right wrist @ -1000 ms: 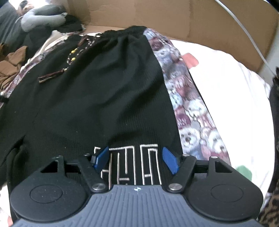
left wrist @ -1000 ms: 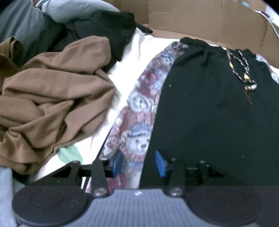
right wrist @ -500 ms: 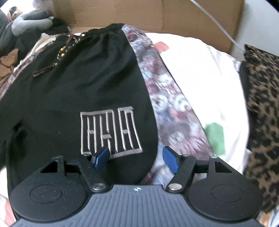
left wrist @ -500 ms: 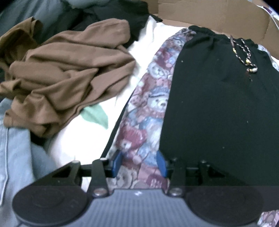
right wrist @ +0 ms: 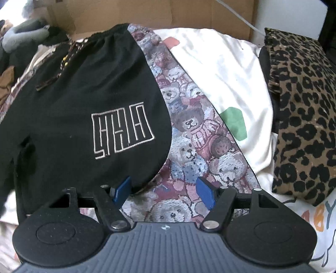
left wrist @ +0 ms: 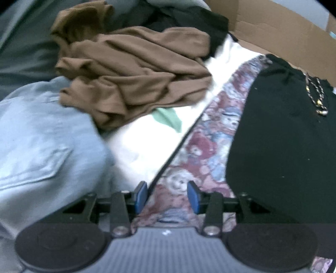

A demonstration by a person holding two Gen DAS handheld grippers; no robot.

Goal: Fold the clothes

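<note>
A black garment [right wrist: 84, 105] with a white embroidered logo and a beaded drawstring lies flat on a teddy-bear print cloth [right wrist: 199, 147]. My right gripper [right wrist: 164, 192] hovers open over the hem's lower right corner. Its left pad is above black fabric and its right pad above the bear print. In the left wrist view the black garment [left wrist: 283, 136] lies to the right. My left gripper [left wrist: 167, 196] hovers over the dark left border of the bear cloth [left wrist: 210, 151]. Its jaws are closing slightly, with nothing pinched between the pads.
A crumpled brown garment [left wrist: 134, 79] and light blue denim [left wrist: 42, 147] lie left of the bear cloth on a white sheet [left wrist: 142, 151]. A leopard-print cushion [right wrist: 304, 115] sits at the right. Cardboard walls [right wrist: 189, 12] stand behind. A grey plush [right wrist: 23, 35] lies at the far left.
Both grippers have drawn back toward the near edge and apart. The left went from the black garment's edge to the bear cloth's border, the right from over the logo to the hem corner.
</note>
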